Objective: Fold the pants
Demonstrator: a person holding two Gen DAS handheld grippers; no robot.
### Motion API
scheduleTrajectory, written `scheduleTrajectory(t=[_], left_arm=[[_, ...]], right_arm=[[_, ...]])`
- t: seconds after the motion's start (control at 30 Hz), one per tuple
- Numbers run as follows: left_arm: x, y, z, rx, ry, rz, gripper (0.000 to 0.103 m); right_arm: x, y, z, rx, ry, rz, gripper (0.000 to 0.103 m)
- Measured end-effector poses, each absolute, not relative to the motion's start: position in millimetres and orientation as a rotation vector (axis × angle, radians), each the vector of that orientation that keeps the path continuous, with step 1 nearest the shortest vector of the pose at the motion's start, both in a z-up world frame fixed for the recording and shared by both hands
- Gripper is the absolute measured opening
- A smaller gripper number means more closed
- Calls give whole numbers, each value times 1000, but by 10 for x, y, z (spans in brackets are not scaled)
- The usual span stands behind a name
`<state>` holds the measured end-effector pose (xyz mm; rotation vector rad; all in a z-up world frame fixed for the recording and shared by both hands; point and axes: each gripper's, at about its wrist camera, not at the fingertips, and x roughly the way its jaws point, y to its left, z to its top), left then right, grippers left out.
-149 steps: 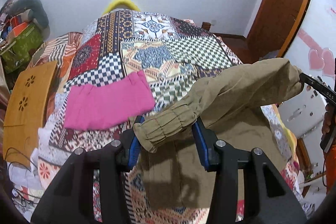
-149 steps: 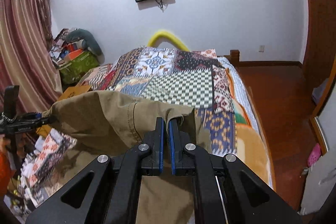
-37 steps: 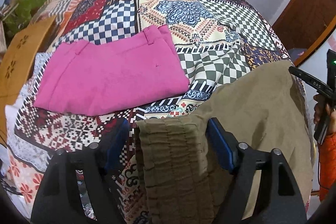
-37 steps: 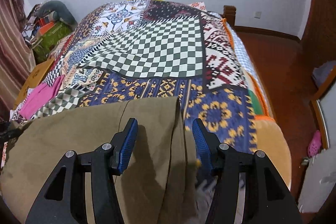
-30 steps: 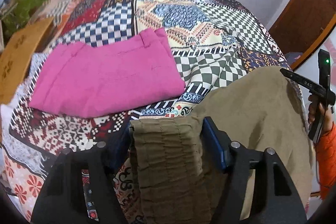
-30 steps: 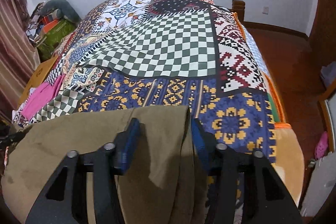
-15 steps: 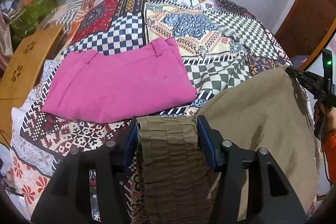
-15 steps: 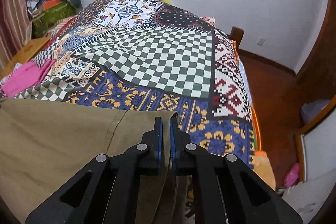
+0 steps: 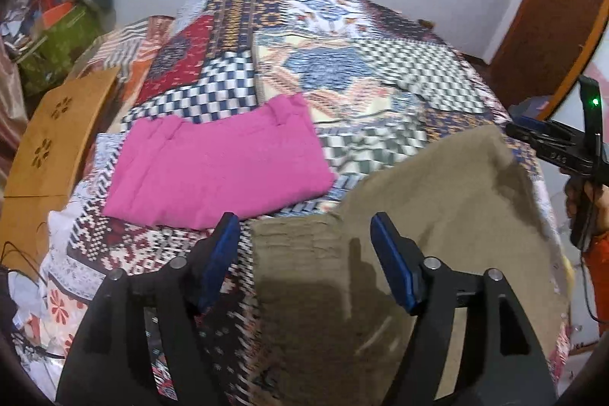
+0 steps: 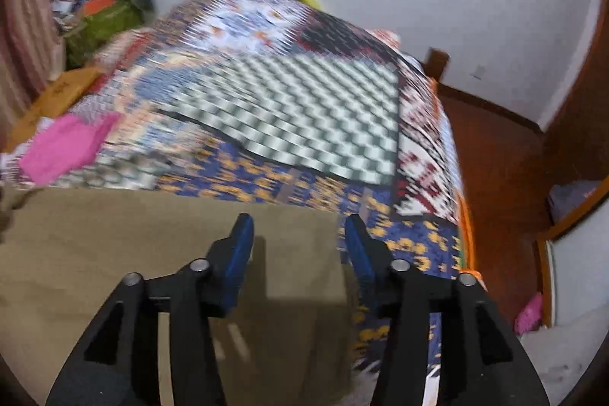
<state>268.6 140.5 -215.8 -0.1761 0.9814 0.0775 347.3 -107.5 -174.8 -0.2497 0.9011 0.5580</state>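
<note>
Both claws, left gripper [image 9: 304, 238] and right gripper [image 10: 298, 234], gape empty over khaki pants [image 9: 437, 234] lying flat beside pink pants [image 9: 217, 170]. We judge one fold laid, more remaining.

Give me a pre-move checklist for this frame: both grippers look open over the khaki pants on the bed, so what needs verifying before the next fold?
1. left gripper released: ok, jaws wide apart, elastic cuff lies between them, ungripped.
2. right gripper released: ok, jaws apart over the cloth's corner.
3. khaki pants resting on the quilt: ok, nothing lifted.
4. Folded edges aligned: cannot tell, both views are motion-blurred.
5. pink pants clear of the khaki pair: ok, a strip of quilt shows between them.
6. Pants fully on the bed: cannot tell, the near edge is hidden by the grippers.
</note>
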Motion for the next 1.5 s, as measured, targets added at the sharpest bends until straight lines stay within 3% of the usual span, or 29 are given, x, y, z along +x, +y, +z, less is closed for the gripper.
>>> scheduleTrajectory(t=[0.17,0.37,0.5,0.6,1.03,1.37,1.5], left_arm=[[2724,1177,-2290,-133,1037,37,73],[2720,1105,-2551,-101,1092,47,74],[2624,1206,-2621,-127,1090,68,83],[2546,1307,-2657,-189,1093,76,83],[2006,1415,-2465,-205,1052,135,83],[1614,1313,-1838,-154,923,144,83],[1440,1236,-1806,-217,932,107,90]], right_arm=[[3225,-614,-1701,-219,961,731,48],[2981,-140,-2059,-259,1116,839,49],[2811,-217,-2218,-280,1173,845,49],[2669,-423,-2174,-264,1182,836,49],[2068,-1247,-2057,-193,1175,707,53],[1917,-1319,-1726,-190,1082,660,53],[1903,-1232,-1516,-147,1011,673,53]])
